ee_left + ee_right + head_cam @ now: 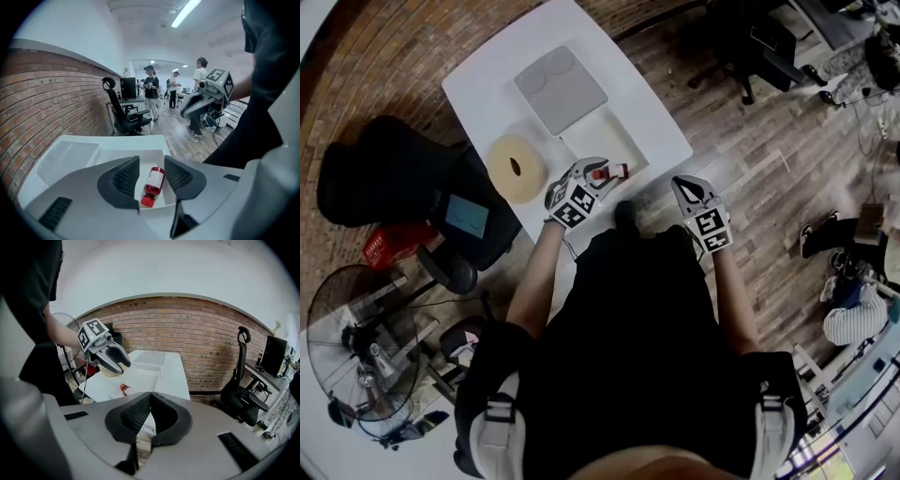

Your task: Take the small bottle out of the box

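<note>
Small bottle [153,185] lies in the box [117,155], between left gripper's [151,161] parted jaws.

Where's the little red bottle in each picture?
Head view: the small bottle lies in the white box, at the tips of the left gripper.
Left gripper view: bottom middle, the bottle lies between that gripper's open jaws, not squeezed.
Right gripper view: left of middle, only its red cap end shows, under the left gripper.
Shared landmark: the white box.
</note>
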Available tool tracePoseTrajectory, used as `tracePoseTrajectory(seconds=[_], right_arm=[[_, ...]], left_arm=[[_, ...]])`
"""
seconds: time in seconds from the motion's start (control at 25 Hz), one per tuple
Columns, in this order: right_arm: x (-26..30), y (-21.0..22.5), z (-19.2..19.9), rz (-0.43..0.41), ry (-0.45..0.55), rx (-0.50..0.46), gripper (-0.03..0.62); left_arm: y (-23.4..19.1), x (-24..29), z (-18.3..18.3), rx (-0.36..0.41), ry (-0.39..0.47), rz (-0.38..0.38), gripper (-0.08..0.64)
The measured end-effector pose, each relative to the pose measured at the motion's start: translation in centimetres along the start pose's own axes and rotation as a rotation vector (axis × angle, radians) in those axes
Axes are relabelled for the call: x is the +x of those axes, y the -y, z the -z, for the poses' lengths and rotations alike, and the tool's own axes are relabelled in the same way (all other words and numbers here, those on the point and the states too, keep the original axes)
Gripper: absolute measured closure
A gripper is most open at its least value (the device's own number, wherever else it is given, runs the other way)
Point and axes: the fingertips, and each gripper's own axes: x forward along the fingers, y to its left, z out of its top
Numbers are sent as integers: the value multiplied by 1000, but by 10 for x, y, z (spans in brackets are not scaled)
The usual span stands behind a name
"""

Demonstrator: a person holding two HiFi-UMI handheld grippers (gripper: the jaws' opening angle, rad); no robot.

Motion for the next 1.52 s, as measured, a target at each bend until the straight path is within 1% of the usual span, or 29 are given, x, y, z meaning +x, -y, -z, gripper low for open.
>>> tracePoseTrajectory(seconds=[0.2,0.32,0.52,0.72,0.96,1.2,1.36,1.52], right_arm=[[-6,1,11,11,-4,24,594],[-12,2,13,17,-9,17,594],[-18,0,17,22,-19,10,594],[-21,2,21,30,-26,19,594],[-22,5,23,44,-28,32,594],[-27,3,26,60,-37,42,594],[-28,3,28,73,-41,52,594],[-30,3,31,82,-48,60,594]], left_arm=[[4,19,12,56,-78,33,387],[7,31,18,102,-124,51,387],[10,41,24,169,-173,83,387],[16,52,38,202,-232,131,387],[13,64,54,230,-304,164,387],[15,69,61,258,-335,191,380],[15,75,71,274,-375,210,374],[15,82,76,289,-391,212,368]])
